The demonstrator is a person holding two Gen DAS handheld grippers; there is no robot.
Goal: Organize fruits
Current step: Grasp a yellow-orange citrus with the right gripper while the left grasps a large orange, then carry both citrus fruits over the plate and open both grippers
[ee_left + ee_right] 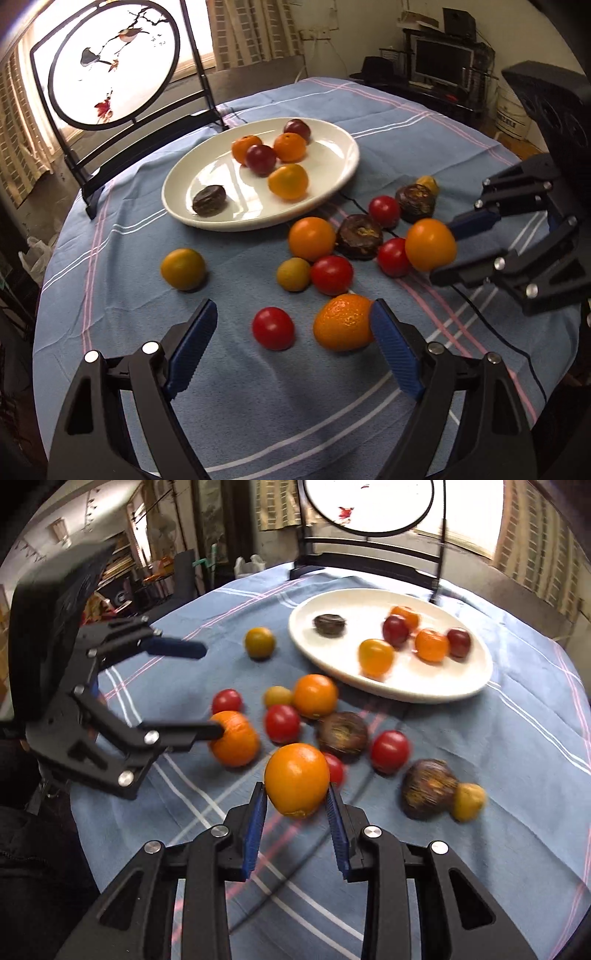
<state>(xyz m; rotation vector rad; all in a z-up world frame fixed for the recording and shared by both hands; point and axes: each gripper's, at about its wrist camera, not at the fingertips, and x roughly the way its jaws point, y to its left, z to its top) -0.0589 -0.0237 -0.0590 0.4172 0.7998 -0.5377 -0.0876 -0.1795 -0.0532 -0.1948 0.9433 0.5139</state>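
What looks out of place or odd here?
Most fruit lies loose on the tablecloth rather than the white plate, which holds six. The dark brown fruits look shrivelled. Nothing is spilled or broken.

Nine orange-yellow fruits (312, 238), four tomatoes (273, 328), three brown fruits (360, 236), two plums (260, 158) — one plate (334, 147)

My round table, under a blue striped cloth (122, 295), bears a white plate (332, 177), loose oranges, red tomatoes (273, 328), dark wrinkled fruits (359, 236) and a folding screen (114, 66).
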